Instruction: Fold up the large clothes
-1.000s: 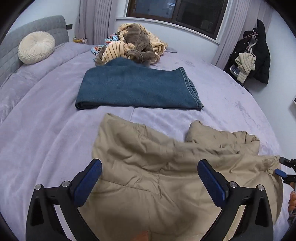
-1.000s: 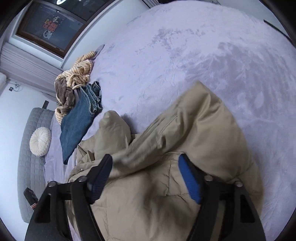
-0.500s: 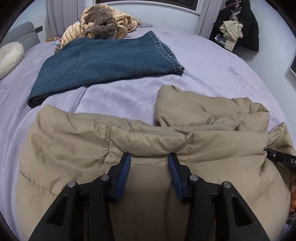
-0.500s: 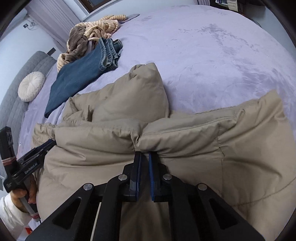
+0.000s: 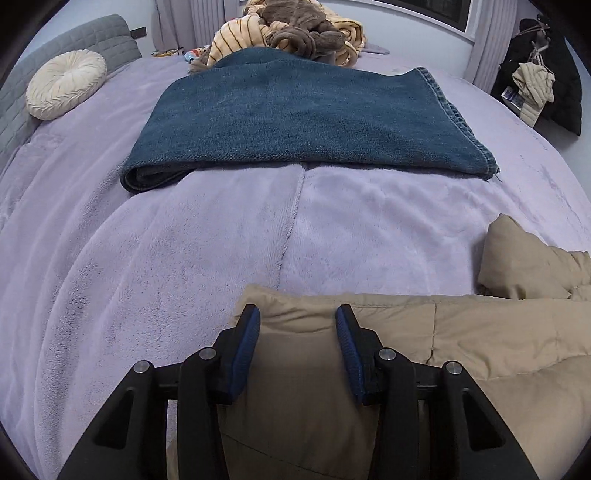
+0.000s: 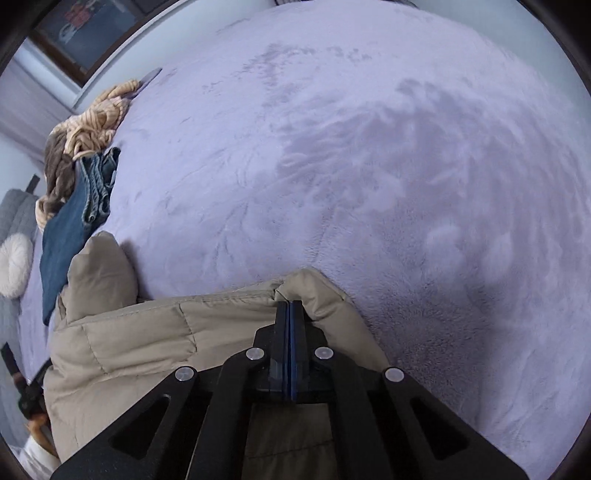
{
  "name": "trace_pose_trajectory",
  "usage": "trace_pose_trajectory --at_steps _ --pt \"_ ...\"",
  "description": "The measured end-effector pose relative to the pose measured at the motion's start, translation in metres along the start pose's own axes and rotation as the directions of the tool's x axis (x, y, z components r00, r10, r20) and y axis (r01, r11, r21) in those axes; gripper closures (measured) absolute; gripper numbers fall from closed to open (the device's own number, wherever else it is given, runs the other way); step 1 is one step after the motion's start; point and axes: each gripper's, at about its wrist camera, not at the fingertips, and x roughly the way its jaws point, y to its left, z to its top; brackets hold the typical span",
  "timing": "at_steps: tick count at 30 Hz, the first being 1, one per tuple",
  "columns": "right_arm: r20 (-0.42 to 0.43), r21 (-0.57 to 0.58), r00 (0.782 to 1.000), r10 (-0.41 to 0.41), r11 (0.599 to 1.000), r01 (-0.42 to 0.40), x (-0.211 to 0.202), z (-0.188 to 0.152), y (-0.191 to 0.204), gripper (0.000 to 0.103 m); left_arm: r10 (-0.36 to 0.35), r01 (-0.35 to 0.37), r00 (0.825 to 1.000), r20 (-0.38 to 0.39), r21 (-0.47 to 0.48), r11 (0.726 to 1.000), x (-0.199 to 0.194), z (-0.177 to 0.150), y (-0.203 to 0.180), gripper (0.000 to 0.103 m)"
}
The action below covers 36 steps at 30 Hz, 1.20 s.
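A tan padded jacket [image 5: 461, 343] lies on the lilac bed cover [image 5: 184, 258] at the near edge. My left gripper [image 5: 297, 317] stands over the jacket's left corner, its blue pads [image 5: 248, 332] apart with the fabric edge between them. In the right wrist view my right gripper [image 6: 290, 306] is shut on the jacket [image 6: 155, 332] at its right corner, the fabric bunched around the closed pads. A puffed sleeve [image 6: 98, 273] sticks up at the left.
Folded blue jeans [image 5: 303, 118] lie across the middle of the bed. Behind them is a heap of striped and brown clothes [image 5: 291, 33]. A round cream cushion [image 5: 64, 88] leans on the grey headboard. Dark coats [image 5: 543, 70] hang at the far right.
Both grippers have slid outward along the jacket's edge to its corners. The right gripper has stayed shut on the fabric. The left pads stand wider apart than half a second ago.
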Motion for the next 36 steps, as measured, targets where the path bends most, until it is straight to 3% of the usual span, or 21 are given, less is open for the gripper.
trace_pose_trajectory --at_steps 5,7,9,10,11,12,16,18,28,35,36 --pt "0.015 -0.05 0.998 -0.057 0.997 0.057 0.0 0.002 0.018 0.103 0.037 -0.037 0.999 -0.001 0.026 0.999 -0.006 0.001 -0.005 0.057" --pt "0.019 -0.033 0.999 -0.051 0.998 0.052 -0.013 0.002 0.02 0.098 0.024 -0.024 1.0 -0.003 0.014 1.0 -0.022 0.0 0.001 0.057" --pt "0.03 -0.025 0.999 -0.043 0.999 0.044 -0.03 -0.002 0.022 0.088 0.009 -0.009 1.0 0.001 0.01 1.0 -0.042 -0.003 0.006 0.045" --pt "0.041 -0.023 0.999 -0.029 0.999 0.03 -0.04 -0.005 0.023 0.074 0.012 -0.012 1.0 0.009 0.009 1.0 -0.053 -0.005 0.007 0.023" --pt "0.056 -0.022 0.998 -0.012 1.0 0.013 -0.051 -0.01 0.024 0.065 0.02 -0.02 0.999 0.025 0.008 1.0 -0.064 -0.009 0.009 0.011" --pt "0.069 -0.022 0.998 -0.003 1.0 0.004 -0.059 -0.013 0.027 0.052 0.023 -0.023 0.999 0.047 0.012 1.0 -0.077 -0.013 0.011 0.011" --pt "0.08 -0.005 0.996 0.043 0.999 -0.042 -0.091 -0.037 0.028 0.05 -0.001 0.001 1.0 0.022 0.02 1.0 -0.104 -0.032 0.015 0.011" --pt "0.072 0.011 0.995 0.066 0.998 -0.067 -0.102 -0.051 0.027 0.047 -0.002 0.002 1.0 0.007 0.01 1.0 -0.117 -0.045 0.015 0.0" --pt "0.014 0.066 0.991 0.135 0.989 -0.136 -0.141 -0.122 0.021 0.024 -0.091 0.087 0.992 -0.092 -0.052 0.995 -0.159 -0.107 0.02 0.0" --pt "-0.003 0.17 0.985 0.171 0.971 -0.168 -0.156 -0.17 -0.001 0.02 -0.158 0.131 0.97 -0.185 -0.15 0.98 -0.163 -0.151 0.032 0.0" --pt "-0.009 0.19 0.984 0.177 0.967 -0.172 -0.155 -0.177 -0.005 0.014 -0.165 0.134 0.967 -0.195 -0.165 0.977 -0.163 -0.158 0.033 0.0"
